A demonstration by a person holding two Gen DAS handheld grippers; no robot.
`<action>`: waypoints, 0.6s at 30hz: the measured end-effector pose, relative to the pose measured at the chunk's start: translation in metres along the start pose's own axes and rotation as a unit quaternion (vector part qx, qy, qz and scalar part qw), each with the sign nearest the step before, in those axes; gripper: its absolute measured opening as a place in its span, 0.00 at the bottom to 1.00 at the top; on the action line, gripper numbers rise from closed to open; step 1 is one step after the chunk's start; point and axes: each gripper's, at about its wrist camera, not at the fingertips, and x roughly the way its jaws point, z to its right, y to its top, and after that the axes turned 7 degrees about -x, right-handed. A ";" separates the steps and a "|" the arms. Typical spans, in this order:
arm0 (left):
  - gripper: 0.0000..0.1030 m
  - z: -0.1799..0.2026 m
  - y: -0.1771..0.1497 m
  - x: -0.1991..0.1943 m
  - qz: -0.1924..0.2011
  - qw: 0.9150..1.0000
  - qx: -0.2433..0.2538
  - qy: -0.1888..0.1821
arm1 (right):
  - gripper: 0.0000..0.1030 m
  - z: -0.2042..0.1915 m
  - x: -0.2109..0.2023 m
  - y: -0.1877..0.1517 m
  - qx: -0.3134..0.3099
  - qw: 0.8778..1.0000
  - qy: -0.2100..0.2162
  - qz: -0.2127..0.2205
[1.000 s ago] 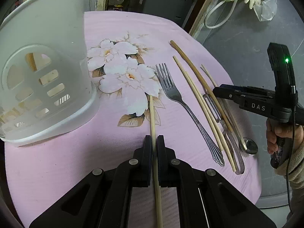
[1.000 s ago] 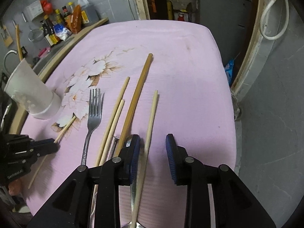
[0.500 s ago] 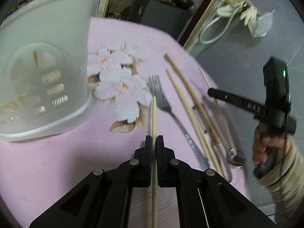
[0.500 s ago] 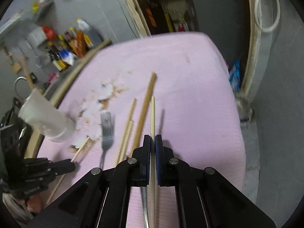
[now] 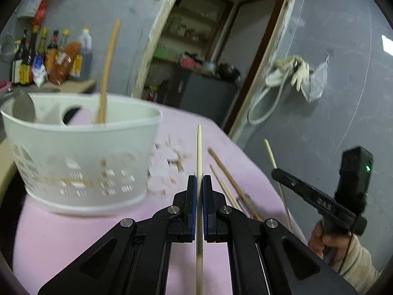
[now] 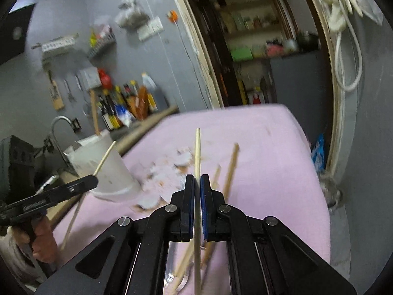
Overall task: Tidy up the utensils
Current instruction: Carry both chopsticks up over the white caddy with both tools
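Note:
My left gripper [image 5: 199, 179] is shut on a pale wooden chopstick [image 5: 199, 152], lifted off the pink cloth and tilted up, right of the white perforated utensil basket [image 5: 81, 162]. The basket holds a wooden stick [image 5: 107, 73] and a spoon [image 5: 23, 109]. My right gripper [image 6: 197, 178] is shut on another pale chopstick [image 6: 197, 152], also raised. Several chopsticks [image 5: 233, 184] lie on the cloth between the grippers; they also show in the right wrist view [image 6: 231, 169]. The right gripper shows in the left wrist view [image 5: 277, 172], the left gripper in the right wrist view [image 6: 94, 180].
The table carries a pink flowered cloth [image 6: 265, 162]. Sauce bottles [image 5: 49, 59] stand on a counter behind the basket. A faucet [image 6: 59, 127] is at the left. A grey wall and a doorway [image 5: 208, 49] are beyond the table's far edge.
Both grippers have risen and tilted up, each lifting its chopstick off the cloth. The right gripper went from open around its chopstick to shut on it.

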 end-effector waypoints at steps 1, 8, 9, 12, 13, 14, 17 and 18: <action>0.02 -0.001 0.002 -0.006 0.012 1.000 0.000 -0.001 | 0.03 -0.007 -0.005 0.002 -0.007 1.000 0.001 0.019; 0.02 -0.017 0.025 -0.034 0.067 0.998 -0.003 0.012 | 0.03 -0.047 -0.015 0.026 -0.048 0.992 0.010 0.113; 0.02 -0.020 0.030 -0.037 0.076 0.997 -0.007 0.013 | 0.03 -0.055 -0.015 0.031 -0.054 0.990 0.013 0.128; 0.02 -0.033 0.046 -0.047 0.095 0.995 -0.019 0.014 | 0.03 -0.070 -0.010 0.046 -0.061 0.986 0.035 0.154; 0.02 -0.038 0.054 -0.051 0.105 0.994 -0.023 0.016 | 0.03 -0.076 -0.008 0.051 -0.063 0.985 0.042 0.158; 0.02 -0.042 0.060 -0.054 0.111 0.993 -0.026 0.017 | 0.03 -0.083 -0.003 0.058 -0.065 0.983 0.052 0.165; 0.02 -0.059 0.083 -0.065 0.142 0.989 -0.038 0.019 | 0.03 -0.100 0.009 0.076 -0.064 0.977 0.085 0.184; 0.02 -0.064 0.089 -0.067 0.152 0.987 -0.041 0.020 | 0.03 -0.106 0.013 0.082 -0.064 0.975 0.096 0.191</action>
